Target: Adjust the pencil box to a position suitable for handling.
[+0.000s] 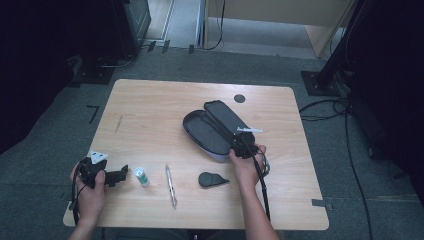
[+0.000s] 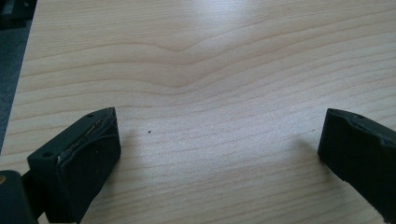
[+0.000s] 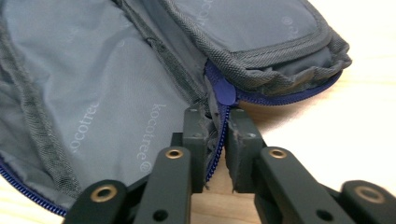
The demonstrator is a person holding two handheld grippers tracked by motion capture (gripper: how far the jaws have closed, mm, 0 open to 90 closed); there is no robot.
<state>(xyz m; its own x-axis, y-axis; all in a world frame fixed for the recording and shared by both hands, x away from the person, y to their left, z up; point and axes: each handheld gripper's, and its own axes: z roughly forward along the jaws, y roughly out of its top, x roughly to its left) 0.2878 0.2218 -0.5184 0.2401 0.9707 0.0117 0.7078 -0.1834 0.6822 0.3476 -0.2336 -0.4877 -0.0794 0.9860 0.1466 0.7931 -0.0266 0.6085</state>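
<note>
Right gripper point(image 3: 215, 122) pinches the pouch's point(image 3: 116, 93) zipper edge; left gripper point(image 2: 219, 140) gapes empty.

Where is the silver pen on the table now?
In the high view the silver pen lies near the front edge of the table, at the middle, between the small green-capped bottle on its left and the flat black pouch on its right.

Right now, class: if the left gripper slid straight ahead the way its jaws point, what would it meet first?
Probably the small green-and-white bottle. In the high view the left gripper, jaws wide open, points along the table towards it. Its own view shows bare wood ahead, so the exact line is uncertain.
</note>
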